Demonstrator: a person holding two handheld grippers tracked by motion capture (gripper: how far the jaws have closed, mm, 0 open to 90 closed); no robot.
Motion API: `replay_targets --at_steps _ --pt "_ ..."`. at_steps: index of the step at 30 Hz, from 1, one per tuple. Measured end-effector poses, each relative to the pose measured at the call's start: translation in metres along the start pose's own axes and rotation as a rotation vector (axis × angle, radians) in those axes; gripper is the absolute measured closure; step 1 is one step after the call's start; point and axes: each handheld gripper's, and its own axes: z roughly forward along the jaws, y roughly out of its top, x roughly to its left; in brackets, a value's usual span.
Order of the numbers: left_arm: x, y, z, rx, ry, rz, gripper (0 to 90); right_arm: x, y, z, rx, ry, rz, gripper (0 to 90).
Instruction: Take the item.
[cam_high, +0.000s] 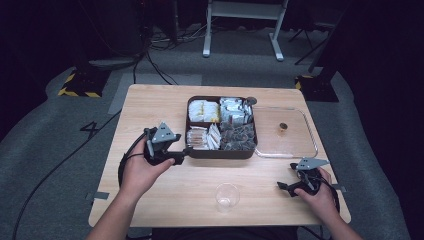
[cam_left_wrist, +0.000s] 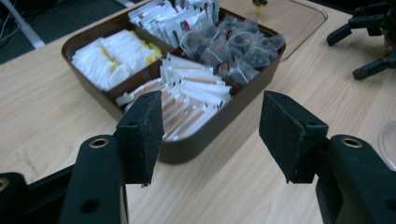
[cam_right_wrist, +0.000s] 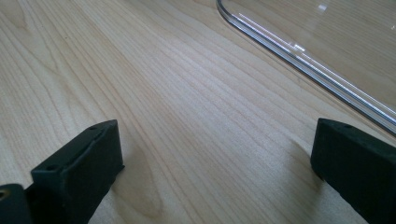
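Note:
A brown four-part tray (cam_high: 222, 154) sits mid-table, holding white sachets (cam_left_wrist: 109, 56), paper stick packets (cam_left_wrist: 187, 98), dark tea bags (cam_left_wrist: 229, 46) and foil packets (cam_left_wrist: 173, 18). My left gripper (cam_high: 186, 151) hovers at the tray's near left corner. In the left gripper view it (cam_left_wrist: 210, 121) is open, with nothing between its pads and the tray's rim (cam_left_wrist: 196, 144) just beyond them. My right gripper (cam_high: 285, 187) rests low at the table's right front. In the right gripper view its jaws (cam_right_wrist: 215, 154) stand wide open over bare wood.
A clear lid (cam_high: 300, 145) with a small dark knob (cam_high: 283, 126) lies flat to the right of the tray; its edge (cam_right_wrist: 303, 60) is just ahead of my right gripper. A clear plastic cup (cam_high: 226, 196) stands near the front edge, between my hands.

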Motion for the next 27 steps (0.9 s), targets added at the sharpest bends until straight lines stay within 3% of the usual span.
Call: replay_targets --at_steps 6,12,13,19,22,25,27 --pt "0.003 0.018 0.018 0.016 -0.015 -0.032 45.6 0.0 0.0 0.0 0.003 0.002 -0.002 2.2" --pt "0.009 0.033 0.035 -0.004 0.003 0.017 44.7 -0.001 0.002 0.002 0.002 0.002 0.002 2.2" --pt "0.011 0.035 0.04 -0.012 0.001 0.004 44.0 -0.001 0.002 0.002 0.002 0.002 0.002 2.2" --pt "0.018 0.049 0.056 -0.014 -0.042 0.025 44.6 -0.001 0.002 0.002 0.002 0.002 0.001 2.3" --pt "0.02 0.058 0.063 -0.025 -0.041 0.042 43.9 -0.001 0.002 0.002 0.002 0.002 0.002 2.2" --pt "0.023 0.066 0.072 -0.035 -0.089 0.012 43.8 -0.001 0.002 0.002 0.002 0.002 0.002 2.2" --pt "0.025 0.071 0.078 -0.039 -0.097 0.006 43.8 -0.001 0.002 0.002 0.002 0.002 0.002 2.2"
